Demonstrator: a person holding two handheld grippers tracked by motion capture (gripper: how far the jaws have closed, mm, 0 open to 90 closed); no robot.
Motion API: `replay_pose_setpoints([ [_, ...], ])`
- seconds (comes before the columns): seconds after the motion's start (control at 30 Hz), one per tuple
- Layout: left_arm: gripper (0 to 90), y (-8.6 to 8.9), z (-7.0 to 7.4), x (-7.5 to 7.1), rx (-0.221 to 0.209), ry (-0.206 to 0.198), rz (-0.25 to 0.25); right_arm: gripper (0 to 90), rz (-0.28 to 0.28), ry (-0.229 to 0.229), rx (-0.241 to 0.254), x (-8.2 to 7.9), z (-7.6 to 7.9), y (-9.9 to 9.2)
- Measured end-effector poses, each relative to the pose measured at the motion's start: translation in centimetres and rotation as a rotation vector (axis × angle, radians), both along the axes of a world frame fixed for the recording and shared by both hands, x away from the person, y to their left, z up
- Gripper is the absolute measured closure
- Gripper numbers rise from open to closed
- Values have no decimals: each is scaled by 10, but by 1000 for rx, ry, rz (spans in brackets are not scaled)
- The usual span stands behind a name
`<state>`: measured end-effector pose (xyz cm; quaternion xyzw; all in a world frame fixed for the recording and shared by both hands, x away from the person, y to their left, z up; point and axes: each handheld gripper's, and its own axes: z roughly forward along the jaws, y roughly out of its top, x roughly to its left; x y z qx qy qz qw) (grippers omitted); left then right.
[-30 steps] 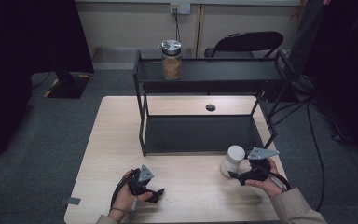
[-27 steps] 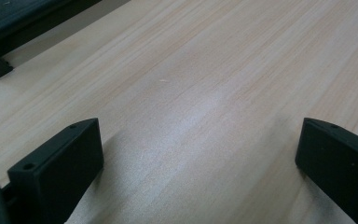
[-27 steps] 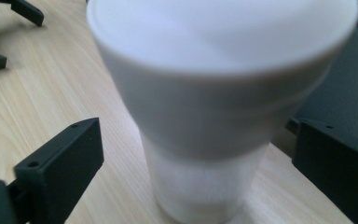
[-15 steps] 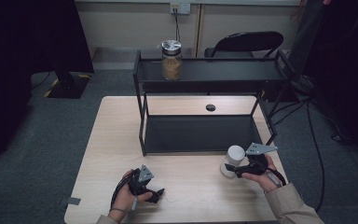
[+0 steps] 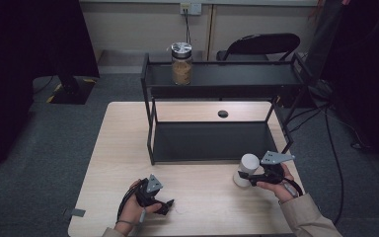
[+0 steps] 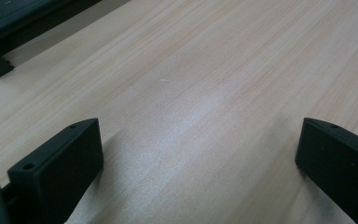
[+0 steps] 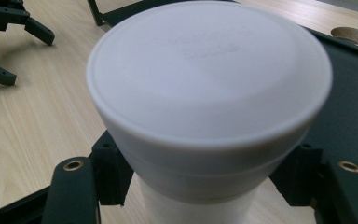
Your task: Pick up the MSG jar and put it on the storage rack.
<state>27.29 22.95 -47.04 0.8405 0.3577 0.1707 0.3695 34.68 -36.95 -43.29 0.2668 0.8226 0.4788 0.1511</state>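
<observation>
Light wooden table (image 5: 197, 197) with a black two-tier metal rack (image 5: 217, 143) on it, dark room behind; the thing in play is a white plastic jar (image 5: 246, 169) with a wide white lid (image 7: 209, 70), standing upright right between the right gripper's jaws, just in front of the rack's lower shelf; the right gripper (image 5: 252, 176) has just been closing and the jaws are now pressed against the jar body below the lid's rim, one on each side, so it's got a proper clamp on it; my guess is the jar is stiff but light, smooth-walled plastic, so a bit slippery; since the lid flares wider than the body, gripping right under that lip looks like the smart spot, because the rim would catch on the jaws if it starts to slide down; squeezing harder probably won't hurt it, but a tall narrow thing like this could tip if lifted crooked; can't tell if anything's inside, so the weight is a guess; further out, the left gripper (image 5: 164, 204) rests low over bare tabletop well away to the side, its jaws spread wide with nothing between them; on the rack's top shelf there's a glass jar (image 5: 181, 64) with a metal lid and something tan in it, well beyond both grippers.
</observation>
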Motion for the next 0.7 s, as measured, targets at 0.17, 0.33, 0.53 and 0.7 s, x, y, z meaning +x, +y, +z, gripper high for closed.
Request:
replay_pose_setpoints([
  [0.17, 0, 0, 0, 0, 0, 0, 0, 340, 4, -4, -12, 0, 2, 1],
  [0.33, 0, 0, 0, 0, -1, 0, 0, 343, 15, 3, -32, 1, 8, 4],
  [0.53, 0, 0, 0, 0, -1, 0, 0, 344, 25, -9, -32, -3, 13, 4],
  [0.7, 0, 0, 0, 0, -1, 0, 0, 345, 47, -19, -37, -4, 25, 4],
])
